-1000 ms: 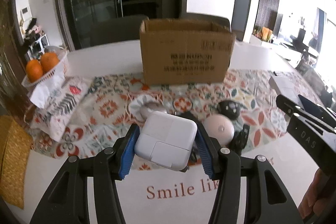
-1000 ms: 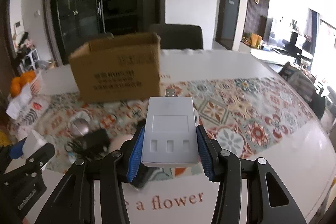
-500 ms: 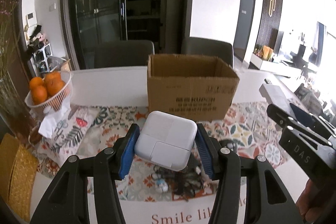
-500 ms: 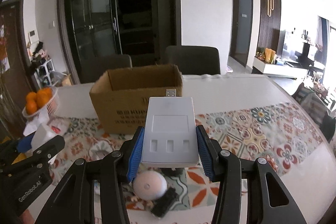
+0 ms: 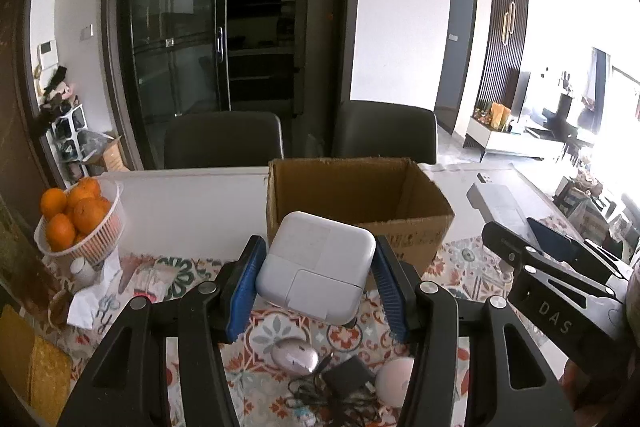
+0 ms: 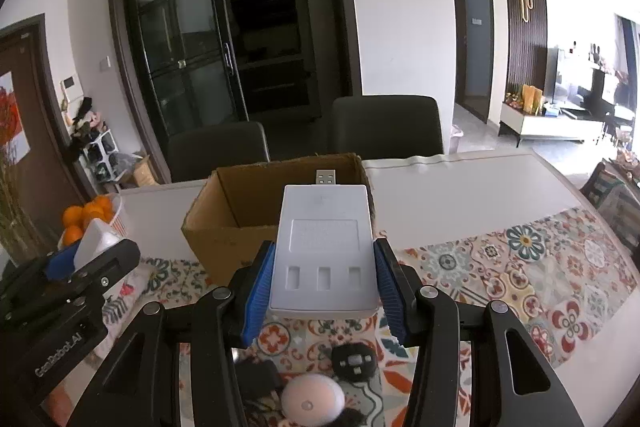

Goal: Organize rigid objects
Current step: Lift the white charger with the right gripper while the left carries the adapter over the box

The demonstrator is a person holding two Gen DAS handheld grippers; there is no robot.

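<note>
My left gripper (image 5: 316,285) is shut on a white square power adapter (image 5: 316,273) and holds it high above the table, in front of an open cardboard box (image 5: 360,203). My right gripper (image 6: 322,285) is shut on a grey USB charger block (image 6: 324,247), its plug pointing at the box (image 6: 240,211). The box interior looks bare where it shows. The right gripper appears at the right of the left wrist view (image 5: 560,267); the left one at the left of the right wrist view (image 6: 72,279).
On the patterned runner (image 6: 520,267) below lie a silver mouse (image 5: 294,351), a black adapter with cable (image 5: 348,379), a pinkish-white round device (image 6: 312,401) and a black round remote (image 6: 354,361). A basket of oranges (image 5: 76,219) stands left. Two dark chairs (image 5: 224,139) stand behind the table.
Both grippers have risen with their objects and moved toward the box; the box opening now shows from above, and the items on the runner have dropped lower in view.
</note>
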